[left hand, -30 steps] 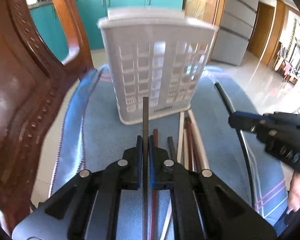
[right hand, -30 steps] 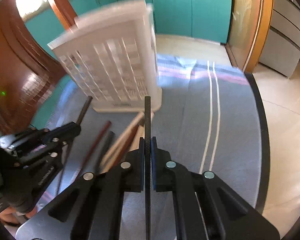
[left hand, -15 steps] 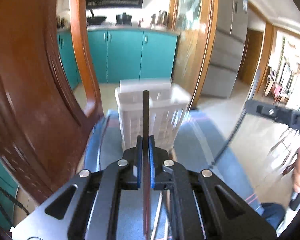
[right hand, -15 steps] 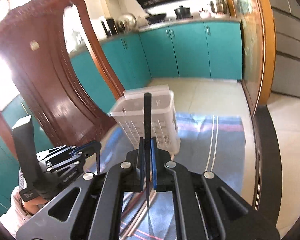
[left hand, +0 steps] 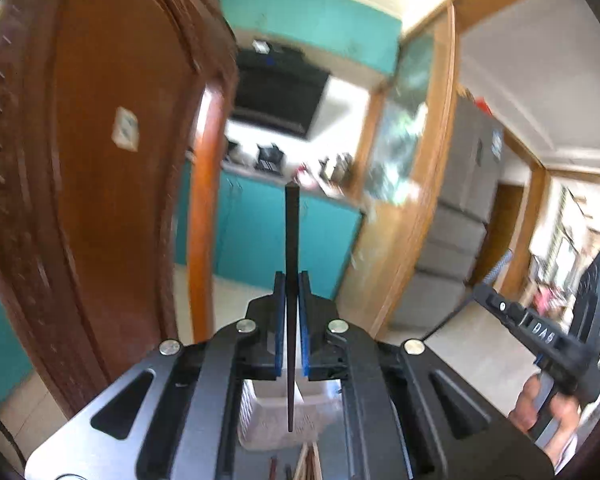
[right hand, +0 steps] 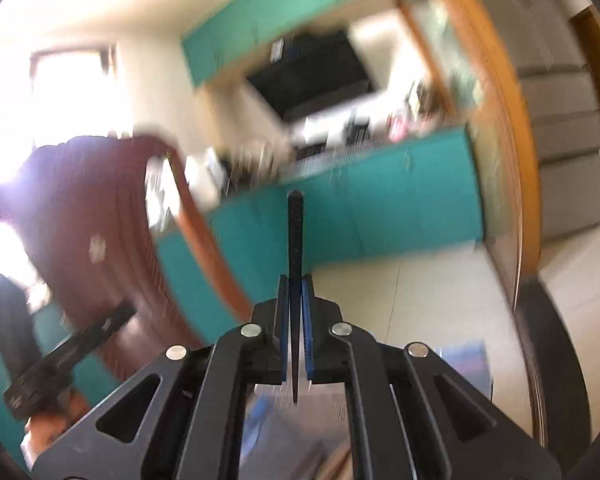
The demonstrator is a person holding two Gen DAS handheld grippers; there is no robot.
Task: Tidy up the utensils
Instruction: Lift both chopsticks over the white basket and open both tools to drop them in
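1. Chopsticks are the task's things: one dark chopstick (left hand: 291,240) is clamped in the left tongs (left hand: 291,280), its blunt end pointing up past the fingertips and its thin tip reaching down below them.
2. The left tongs are closed tight on that stick, blue pads pressed against both its sides.
3. The right tongs (right hand: 296,284) are likewise closed on a second black chopstick (right hand: 295,240), held upright in the same way.
4. In the left view, a white slotted basket (left hand: 272,420) sits low behind the tongs, directly below the stick's tip, with more loose chopsticks (left hand: 306,464) lying in front of it at the frame's bottom edge.
5. A carved wooden chair back (left hand: 80,160) stands at the left; teal kitchen cabinets (left hand: 256,232) fill the background.
6. Both views are motion-blurred.
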